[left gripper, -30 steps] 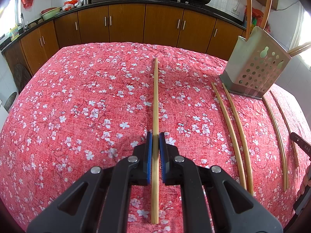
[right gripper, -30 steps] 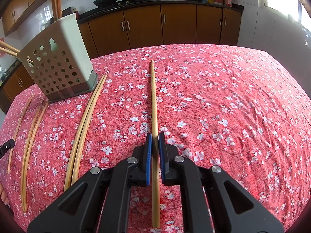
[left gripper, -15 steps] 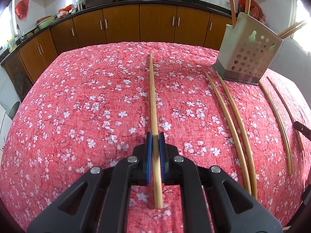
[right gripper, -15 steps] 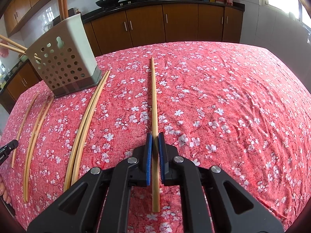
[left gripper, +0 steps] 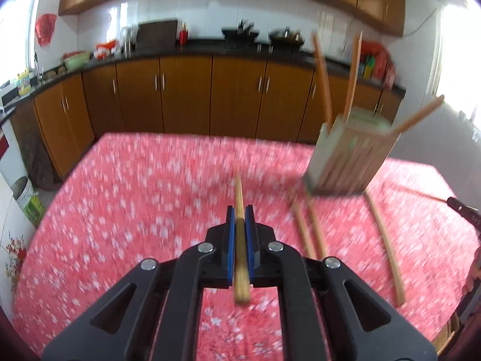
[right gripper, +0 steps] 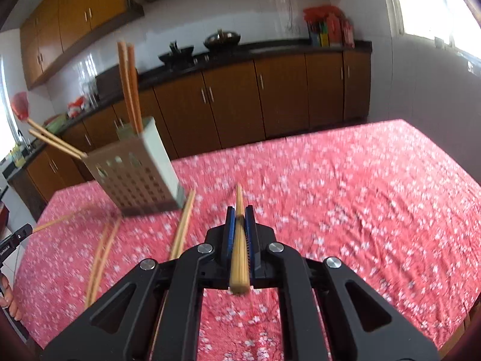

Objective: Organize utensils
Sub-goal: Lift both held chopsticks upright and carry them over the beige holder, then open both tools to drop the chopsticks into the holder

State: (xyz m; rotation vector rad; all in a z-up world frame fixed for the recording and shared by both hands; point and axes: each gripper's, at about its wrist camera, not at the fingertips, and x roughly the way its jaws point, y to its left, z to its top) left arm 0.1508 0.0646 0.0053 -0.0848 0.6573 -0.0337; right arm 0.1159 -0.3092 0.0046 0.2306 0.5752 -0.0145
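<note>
My left gripper [left gripper: 239, 214] is shut on a bamboo chopstick [left gripper: 240, 240], lifted off the red floral tablecloth [left gripper: 135, 210] and pointing forward. My right gripper [right gripper: 239, 214] is shut on another bamboo chopstick [right gripper: 239, 240], also lifted. The perforated metal utensil holder [left gripper: 351, 156] stands at the right of the left wrist view and at the left of the right wrist view [right gripper: 135, 174], with several chopsticks sticking out of it. Loose chopsticks [left gripper: 309, 228] lie on the cloth beside the holder; they also show in the right wrist view [right gripper: 183, 225].
More loose chopsticks lie further out [left gripper: 387, 240] [right gripper: 100, 255]. Brown kitchen cabinets [left gripper: 186, 96] and a dark counter with woks run behind the table. The other gripper's tip shows at the frame edges [left gripper: 460, 209] [right gripper: 15, 237].
Both grippers have lifted and tilted up with their chopsticks, which lay flat on the cloth before. The views now look over the table towards the cabinets, with motion blur.
</note>
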